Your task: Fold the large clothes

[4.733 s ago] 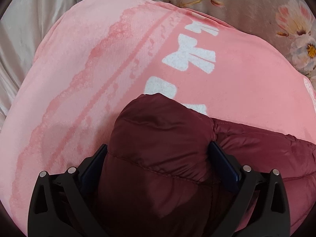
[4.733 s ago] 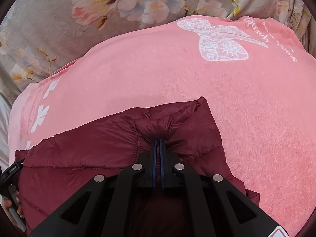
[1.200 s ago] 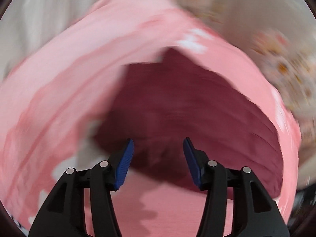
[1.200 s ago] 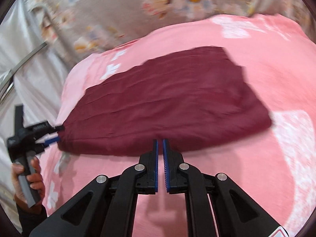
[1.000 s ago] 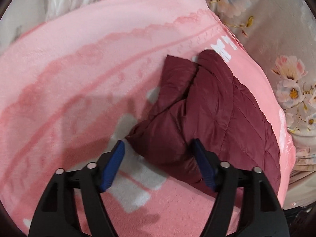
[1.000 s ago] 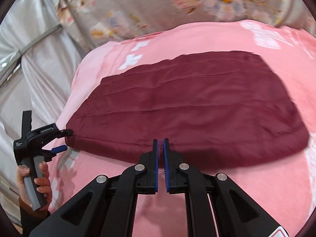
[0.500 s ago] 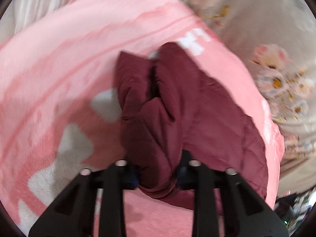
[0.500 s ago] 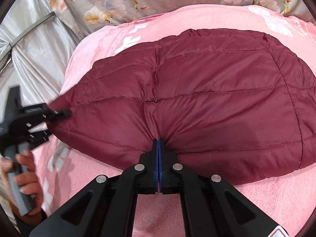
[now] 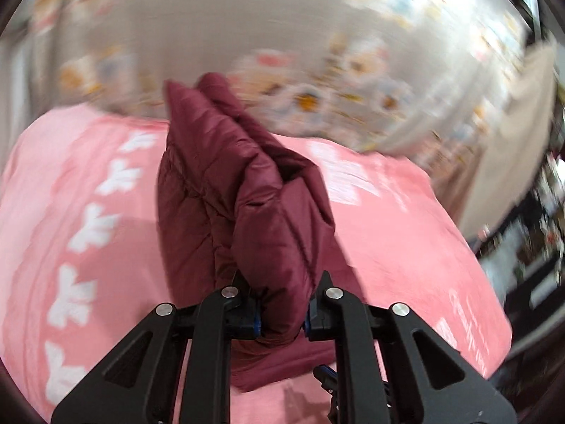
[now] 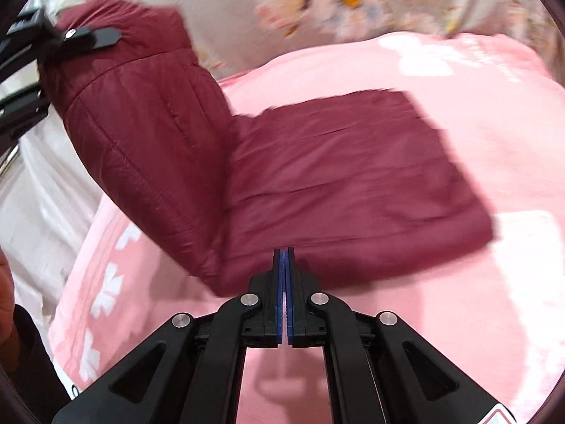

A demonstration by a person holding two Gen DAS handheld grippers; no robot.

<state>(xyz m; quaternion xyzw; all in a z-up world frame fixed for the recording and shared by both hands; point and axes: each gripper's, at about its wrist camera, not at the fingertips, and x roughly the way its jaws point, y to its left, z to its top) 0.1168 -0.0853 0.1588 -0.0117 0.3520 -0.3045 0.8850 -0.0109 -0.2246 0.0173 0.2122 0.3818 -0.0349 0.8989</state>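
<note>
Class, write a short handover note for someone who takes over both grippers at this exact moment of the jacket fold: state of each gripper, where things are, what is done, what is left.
Left gripper: its jaws have just been closing and now clamp a bunched end of the maroon puffer jacket, lifted off the pink blanket.
Right gripper: shut, empty, at the jacket's near edge, by the crease.
Jacket: the rest lies flat on the blanket; the held end stands up.
Done: end picked up.
Left: probably carry that end over the flat part, lay it down, release, smooth.
</note>
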